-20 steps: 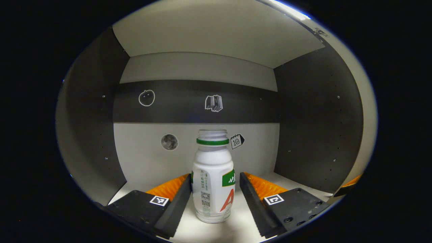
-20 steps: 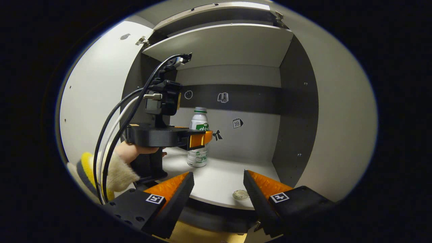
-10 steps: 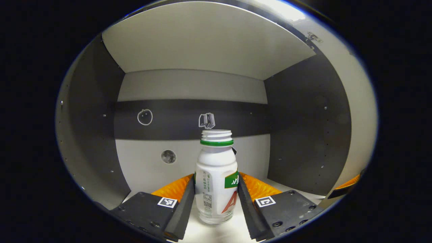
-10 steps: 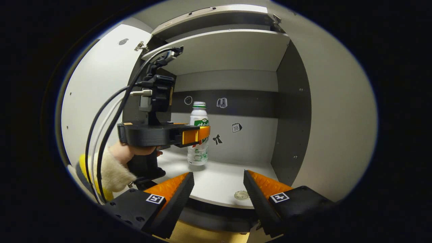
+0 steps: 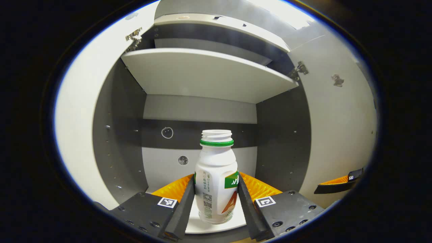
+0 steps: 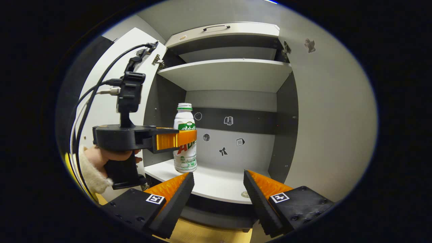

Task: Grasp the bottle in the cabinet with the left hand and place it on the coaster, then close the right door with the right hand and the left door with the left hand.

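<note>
Inside the cabinet (image 6: 233,76), both doors stand swung out and the lower shelf (image 6: 216,180) lies bare just behind your load. Your left tongs (image 5: 216,197) are clamped on the bottle (image 5: 216,179), one finger on each side of its belly. It stands upright, lifted off the shelf near the front edge. The coaster (image 6: 245,194) sits low at the shelf's front, right of the bottle. Your right tongs (image 6: 218,189) hang apart, holding nothing, nearer the right door (image 6: 330,111).
</note>
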